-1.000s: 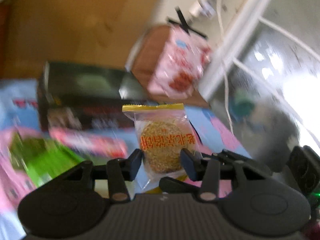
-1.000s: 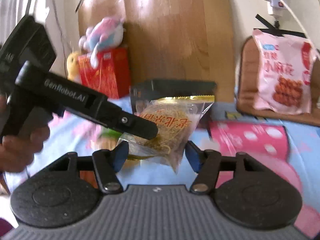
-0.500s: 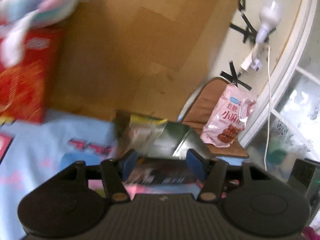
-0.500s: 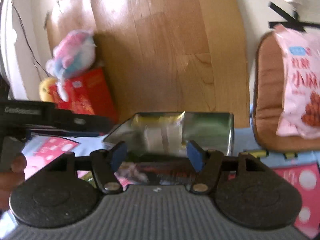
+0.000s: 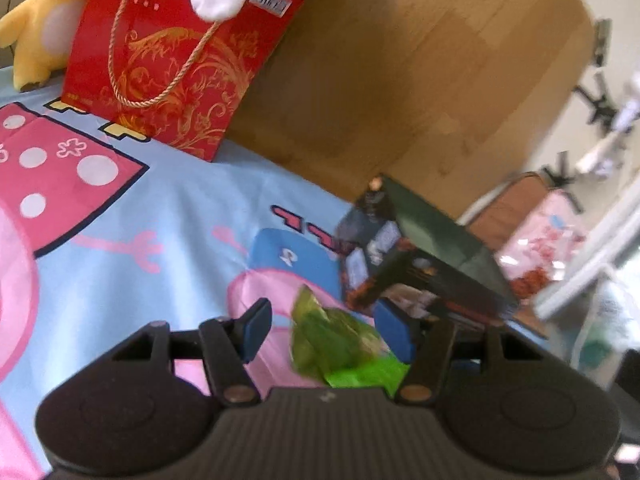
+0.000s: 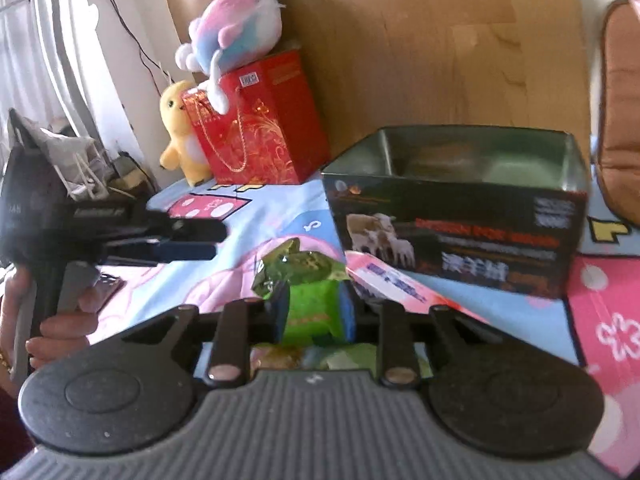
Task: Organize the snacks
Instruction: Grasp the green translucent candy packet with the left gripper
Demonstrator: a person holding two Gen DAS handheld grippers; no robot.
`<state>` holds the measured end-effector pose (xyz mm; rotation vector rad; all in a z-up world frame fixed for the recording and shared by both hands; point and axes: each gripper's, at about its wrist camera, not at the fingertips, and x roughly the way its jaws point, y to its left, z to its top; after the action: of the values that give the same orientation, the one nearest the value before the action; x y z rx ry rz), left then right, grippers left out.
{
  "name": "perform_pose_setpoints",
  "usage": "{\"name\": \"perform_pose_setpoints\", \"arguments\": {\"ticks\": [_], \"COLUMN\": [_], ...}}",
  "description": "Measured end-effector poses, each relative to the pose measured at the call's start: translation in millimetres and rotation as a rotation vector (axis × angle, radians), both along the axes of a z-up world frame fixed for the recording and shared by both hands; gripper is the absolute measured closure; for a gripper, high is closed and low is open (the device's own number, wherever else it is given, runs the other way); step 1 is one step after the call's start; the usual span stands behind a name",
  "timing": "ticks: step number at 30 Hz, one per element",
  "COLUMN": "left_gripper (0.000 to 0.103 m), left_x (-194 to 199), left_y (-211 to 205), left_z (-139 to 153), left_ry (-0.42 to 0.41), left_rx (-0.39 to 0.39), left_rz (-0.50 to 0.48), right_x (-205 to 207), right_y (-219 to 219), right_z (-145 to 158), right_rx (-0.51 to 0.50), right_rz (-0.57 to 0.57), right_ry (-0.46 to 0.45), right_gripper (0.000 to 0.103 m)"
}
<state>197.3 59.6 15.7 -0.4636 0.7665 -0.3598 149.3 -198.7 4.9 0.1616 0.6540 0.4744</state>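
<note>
The right gripper [image 6: 314,312] has its blue pads pressed in against a green snack packet [image 6: 310,280], clamping the packet's near end; the crinkled far end sticks out beyond the fingertips toward the dark open box [image 6: 460,216]. That box stands on the blue-and-pink cartoon sheet [image 6: 608,320], just beyond the packet, and a pink-and-white packet [image 6: 392,280] leans at the box's near wall, right beside the green one.

The left gripper [image 5: 326,330] has its fingers spread apart with nothing between the pads; in its own view the green packet lies just past the fingertips, in front of the box [image 5: 420,256]. From the right wrist view the left gripper [image 6: 216,238] hangs to the left of the box, above the sheet, touching nothing.
</note>
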Motion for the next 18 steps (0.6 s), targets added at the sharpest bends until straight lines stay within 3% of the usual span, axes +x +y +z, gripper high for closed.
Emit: {"name": "perform_pose_setpoints", "arguments": {"ticks": [3, 4, 5, 8, 10, 13, 18], "left_gripper": [0.048, 0.049, 0.056, 0.072, 0.075, 0.076, 0.071], "left_x": [17.3, 14.7, 12.4, 0.7, -8.9, -13.3, -2.2], "left_y": [-12.8, -14.1, -16.0, -16.6, -15.1, -12.2, -16.4], "left_z": [-16.1, -18.4, -18.9, -22.8, -22.8, -21.2, -22.5], "left_ry": [0.074, 0.060, 0.063, 0.114, 0.106, 0.101, 0.107], "left_rx": [0.074, 0.082, 0.085, 0.010, -0.030, -0.079, -0.091], "left_rz": [0.012, 0.017, 0.004, -0.042, -0.052, -0.057, -0.045], "right_x": [17.8, 18.5, 16.8, -2.9, -16.5, -28.3, -26.5], "right_y": [7.7, 9.2, 9.5, 11.2, 16.0, 15.1, 6.5], "right_z": [-12.9, -17.6, -19.4, -16.0, -15.1, -11.5, -0.3], "right_rx": [-0.031, -0.050, -0.035, -0.039, -0.071, -0.068, -0.033], "right_rz": [-0.024, -0.026, -0.015, 0.081, 0.125, 0.125, 0.048], "right_ry": [0.054, 0.080, 0.093, 0.112, 0.101, 0.074, 0.009], "right_gripper": [0.073, 0.073, 0.073, 0.071, 0.071, 0.070, 0.070]}}
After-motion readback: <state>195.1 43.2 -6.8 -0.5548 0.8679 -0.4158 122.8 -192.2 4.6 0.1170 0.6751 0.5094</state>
